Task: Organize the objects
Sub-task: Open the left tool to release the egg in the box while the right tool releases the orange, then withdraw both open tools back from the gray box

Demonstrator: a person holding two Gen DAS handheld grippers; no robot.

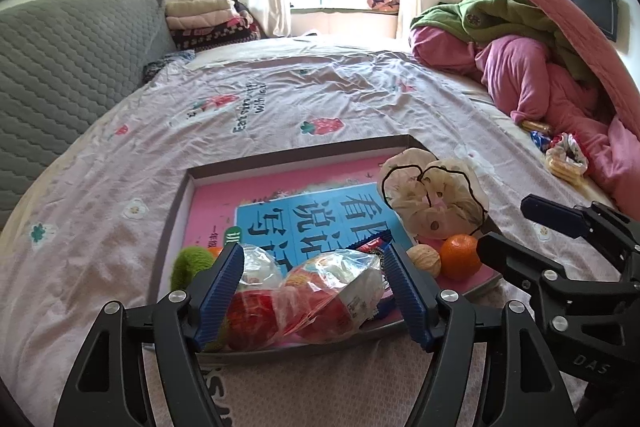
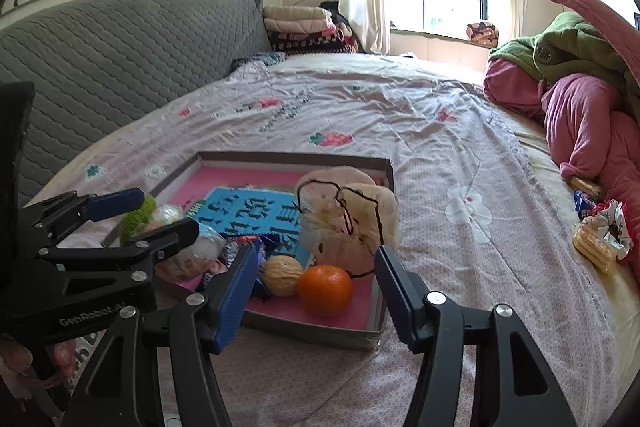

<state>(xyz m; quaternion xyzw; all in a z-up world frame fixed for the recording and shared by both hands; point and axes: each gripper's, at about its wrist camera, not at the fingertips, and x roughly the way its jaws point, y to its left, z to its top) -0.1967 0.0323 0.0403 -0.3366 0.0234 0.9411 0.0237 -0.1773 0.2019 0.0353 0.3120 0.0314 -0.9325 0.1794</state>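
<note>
A shallow grey box (image 1: 172,219) (image 2: 320,331) lies on the bed with a pink and blue book (image 1: 304,211) (image 2: 244,211) in it. On the book lie a clear plastic snack bag (image 1: 304,295), a green knitted ball (image 1: 190,263) (image 2: 138,213), a walnut (image 1: 425,258) (image 2: 282,275), an orange (image 1: 460,257) (image 2: 325,289) and a cream hair scrunchie (image 1: 432,199) (image 2: 348,219). My left gripper (image 1: 314,281) (image 2: 152,217) is open, its jaws on either side of the snack bag. My right gripper (image 2: 316,287) (image 1: 516,227) is open and empty, just in front of the orange.
More snack packets and a patterned scrunchie (image 1: 564,155) (image 2: 600,231) lie at the right by a pile of pink and green bedding (image 1: 520,67) (image 2: 580,99). A grey quilted headboard (image 1: 68,67) (image 2: 120,59) runs along the left. Folded blankets (image 1: 208,23) sit at the far corner.
</note>
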